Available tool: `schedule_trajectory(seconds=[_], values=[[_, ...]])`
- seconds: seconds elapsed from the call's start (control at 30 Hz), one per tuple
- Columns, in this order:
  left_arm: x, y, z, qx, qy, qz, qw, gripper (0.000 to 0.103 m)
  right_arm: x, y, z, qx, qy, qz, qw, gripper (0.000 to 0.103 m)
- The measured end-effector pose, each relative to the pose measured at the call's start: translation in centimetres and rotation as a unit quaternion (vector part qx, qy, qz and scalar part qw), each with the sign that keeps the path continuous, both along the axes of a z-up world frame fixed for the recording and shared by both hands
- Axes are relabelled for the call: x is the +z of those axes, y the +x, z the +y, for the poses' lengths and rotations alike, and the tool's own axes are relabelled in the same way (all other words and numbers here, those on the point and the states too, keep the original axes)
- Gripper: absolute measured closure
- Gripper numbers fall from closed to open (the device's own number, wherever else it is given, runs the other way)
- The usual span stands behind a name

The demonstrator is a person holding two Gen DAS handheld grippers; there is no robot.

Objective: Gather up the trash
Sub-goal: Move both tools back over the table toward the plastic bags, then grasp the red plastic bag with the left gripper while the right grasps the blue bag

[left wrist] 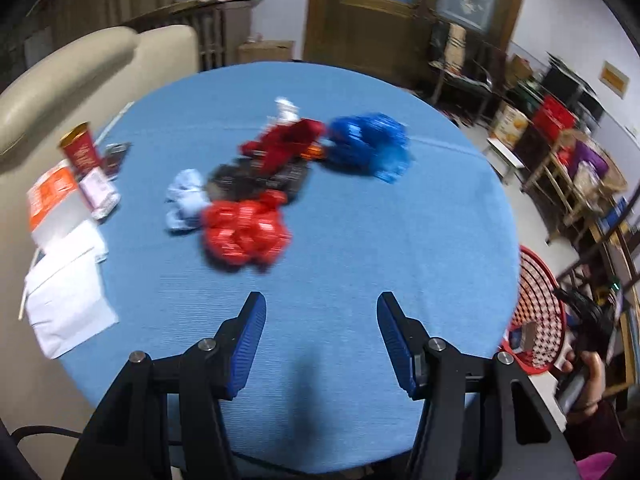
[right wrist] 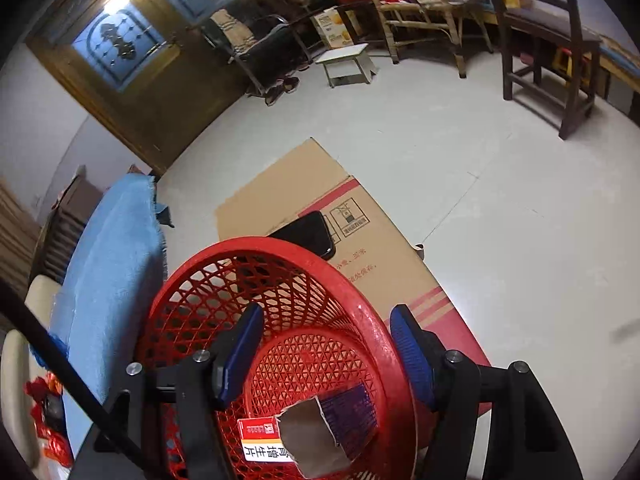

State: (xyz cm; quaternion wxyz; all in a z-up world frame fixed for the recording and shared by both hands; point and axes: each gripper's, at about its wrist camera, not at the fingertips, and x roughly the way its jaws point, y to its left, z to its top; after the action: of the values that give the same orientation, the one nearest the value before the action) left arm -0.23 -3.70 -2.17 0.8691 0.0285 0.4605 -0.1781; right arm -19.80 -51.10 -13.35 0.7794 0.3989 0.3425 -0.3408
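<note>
Item: both tongs empty and spread wide, trash partly collected.

Your left gripper (left wrist: 322, 320) hangs over bare blue tablecloth (left wrist: 400, 240); ahead of its tips lie the red wrapper (left wrist: 245, 232), pale blue wrapper (left wrist: 186, 200), dark packet (left wrist: 260, 178) and, farther, the blue wrapper (left wrist: 368, 146). Your right gripper (right wrist: 326, 340) straddles the red mesh basket (right wrist: 372, 320), torn carton (right wrist: 304, 432) below. Risk: crinkled foil may slip from the pads, or a close may snag the cloth.

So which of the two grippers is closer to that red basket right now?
The right. The right gripper hangs open just over the red basket, looking down into it. The left gripper is open over the blue table, with the basket off to its right.
</note>
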Motion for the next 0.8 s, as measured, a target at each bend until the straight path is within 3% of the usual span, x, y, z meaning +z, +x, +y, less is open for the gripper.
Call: schedule_trajectory(seconds=[0.17, 0.27, 0.33, 0.47, 0.7, 0.8], values=[[-0.3, 1.5, 4.0, 0.046, -0.018, 0.002, 0.9988, 0.044, 4.3, -3.8, -1.7, -0.043, -0.053, -0.027, 0.997, 0.033], [-0.8, 1.9, 5.6, 0.066, -0.026, 0.003, 0.9975, 0.042, 8.0, -3.6, -1.5, -0.025, -0.088, -0.049, 0.995, 0.032], [-1.0, 2.1, 6.2, 0.076, -0.034, 0.007, 0.9965, 0.041, 10.5, -1.8, -0.4, 0.020, -0.098, -0.073, 0.992, 0.026], [-1.4, 2.4, 6.5, 0.080, -0.045, 0.013, 0.9957, 0.041, 12.9, 3.5, 3.4, 0.131, -0.073, -0.104, 0.983, 0.025], [-1.7, 4.3, 5.8, 0.066, -0.061, 0.029, 0.9955, 0.034, 12.9, 15.3, 12.7, 0.306, 0.006, -0.112, 0.945, 0.025], [-1.7, 5.7, 5.2, 0.064, -0.059, 0.027, 0.9958, 0.034, 12.6, 19.4, 16.2, 0.351, 0.031, -0.111, 0.929, 0.025]])
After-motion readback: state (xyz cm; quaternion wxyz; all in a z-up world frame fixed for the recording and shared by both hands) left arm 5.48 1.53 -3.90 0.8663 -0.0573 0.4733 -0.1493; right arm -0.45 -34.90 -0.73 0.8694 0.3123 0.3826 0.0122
